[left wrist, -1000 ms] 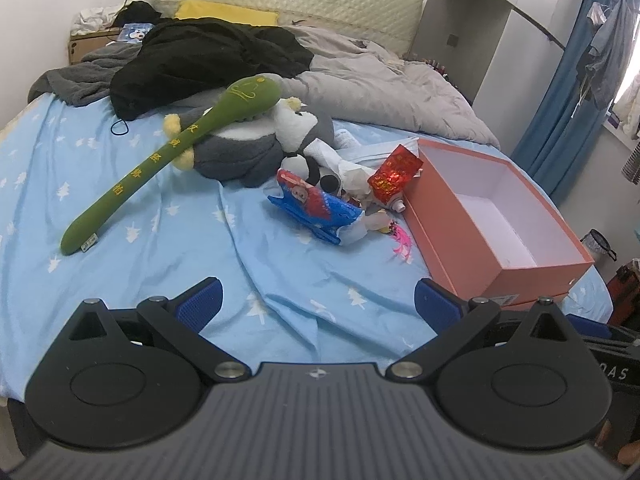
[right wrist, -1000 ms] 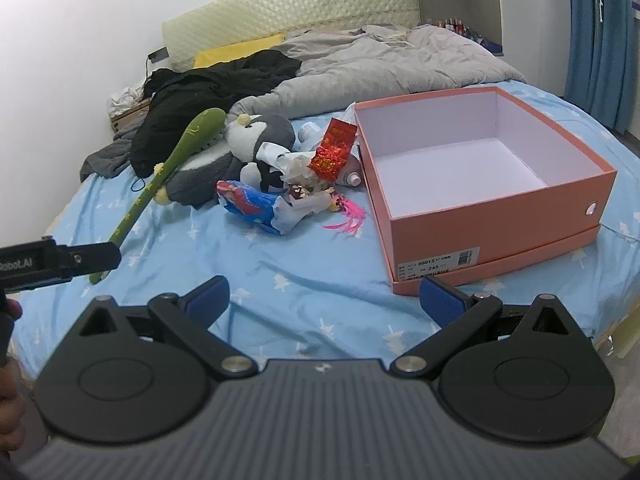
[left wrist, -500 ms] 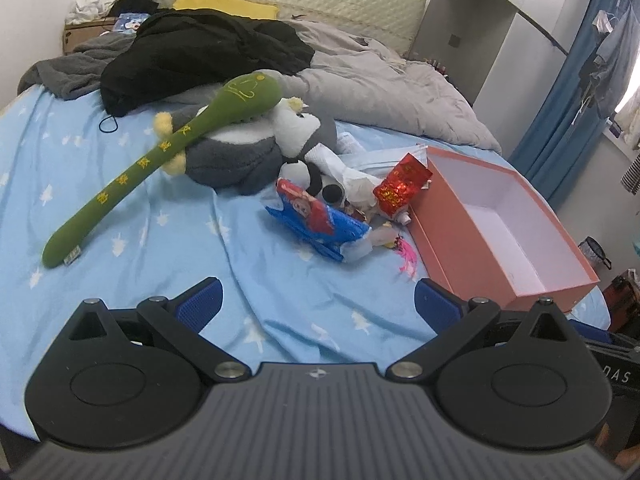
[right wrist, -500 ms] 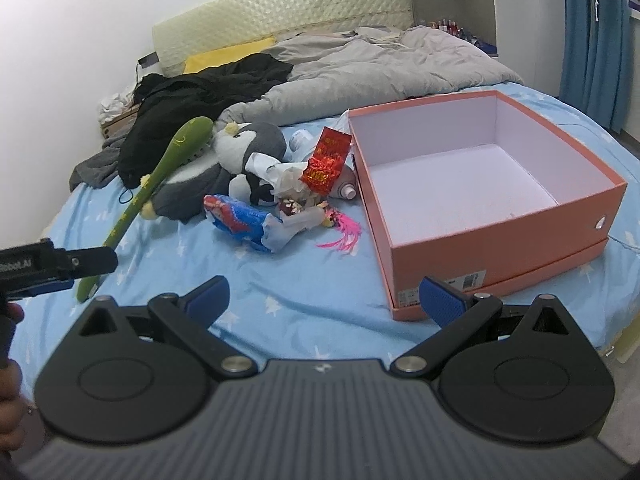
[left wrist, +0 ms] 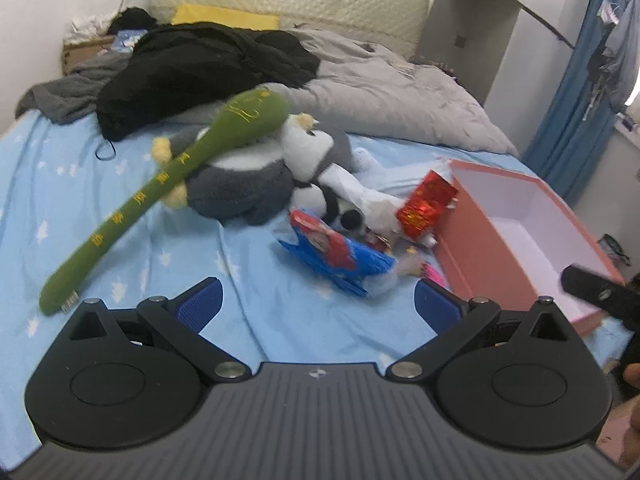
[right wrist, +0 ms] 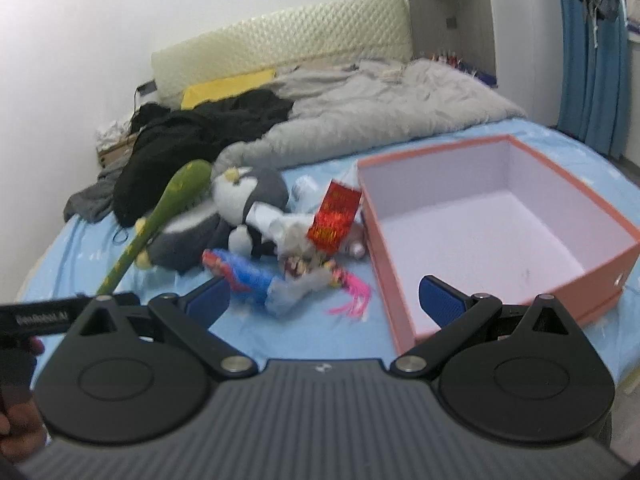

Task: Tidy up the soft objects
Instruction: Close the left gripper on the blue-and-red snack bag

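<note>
1. Two grippers hover over a bed strewn with toys: the left gripper and the right gripper both have their blue-padded fingers spread wide, with nothing between them.

2. Ahead of the left gripper lies the toy pile: a long green plush stick draped over a grey penguin plush, with a small panda plush, a blue-and-red doll and a red packet just ahead and to its right.

3. Ahead and right of the right gripper stands the open pink box, empty inside (its near wall sits just beyond the right finger).

4. Judged by look, the plush toys are light, soft and yielding; the penguin is bulky, so a pinch on a wing or foot seems safer than its rounded body.

5. The green stick looks floppy and likely droops at both ends; a hold near its middle would probably balance it.

6. The doll's thin cloth and pink tassel may slip or snag.

7. Compared with half a second earlier, both views sit closer to the pile, the toys loom larger, and the right tool's black body now enters the left view.
</note>
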Motion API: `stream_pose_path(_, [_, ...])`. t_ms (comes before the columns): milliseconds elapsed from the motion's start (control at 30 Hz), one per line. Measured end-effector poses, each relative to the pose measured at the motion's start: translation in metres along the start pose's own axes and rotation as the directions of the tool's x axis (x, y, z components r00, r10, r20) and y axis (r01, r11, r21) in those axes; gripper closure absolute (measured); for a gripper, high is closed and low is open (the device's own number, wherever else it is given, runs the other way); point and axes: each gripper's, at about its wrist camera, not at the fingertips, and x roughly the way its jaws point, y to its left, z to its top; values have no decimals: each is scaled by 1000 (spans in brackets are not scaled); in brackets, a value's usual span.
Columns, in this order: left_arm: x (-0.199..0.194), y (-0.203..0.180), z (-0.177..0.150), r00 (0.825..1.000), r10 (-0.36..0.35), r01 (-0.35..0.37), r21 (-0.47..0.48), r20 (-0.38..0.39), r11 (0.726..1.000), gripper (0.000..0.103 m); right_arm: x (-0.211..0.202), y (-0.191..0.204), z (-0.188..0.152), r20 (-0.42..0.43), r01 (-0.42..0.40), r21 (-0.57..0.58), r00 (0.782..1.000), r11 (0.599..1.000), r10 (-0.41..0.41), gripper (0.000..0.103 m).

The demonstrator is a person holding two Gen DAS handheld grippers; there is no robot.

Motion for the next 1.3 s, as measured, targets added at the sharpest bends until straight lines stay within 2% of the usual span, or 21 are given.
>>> stream_pose_path(133, [17,6,5,1000,-16,16,-42,1,999,0,15,-2,7,3,-32,34,999,999,32,1])
stream_pose_path(267, [38,12,8,1000,0,-1,-78,-24,997,0,29,-2,9,-21,-53,68,998,996,55,7])
stream_pose_path(333, [49,18,10,1000,-3,1,-103,-26,995,0,36,0,8,-26,-67,80,997,995,69,18])
stream_pose_path(367, [54,21,10,1000,3,-5,-117,-18,993,0,40,1,8,-27,-68,87,997,994,70,30])
stream_pose_path(400, [59,22,11,1000,10,-12,-129,-15,992,0,45,1,7,-30,-72,98,997,993,76,34])
stream_pose_path(633, [91,26,9,1000,-11,15,-220,21,975,1,76,9,12,-46,-121,77,991,990,125,38])
stream_pose_path(700, [99,25,9,999,-26,32,-228,27,973,1,86,9,13,-58,-154,88,985,984,160,48])
stream_pose_path(767, [108,23,8,999,-45,48,-232,20,972,5,96,11,12,-76,-154,92,984,984,161,55])
stream_pose_path(900, [126,24,8,997,-82,82,-252,11,964,11,121,14,7,-118,-145,119,980,982,159,58])
stream_pose_path(1067, [152,37,4,987,-158,145,-368,-5,919,21,151,16,-1,-172,-97,121,978,988,117,58])
stream_pose_path(1300, [188,39,-7,967,-251,206,-461,-37,863,34,196,8,-10,-232,-26,200,970,979,73,58])
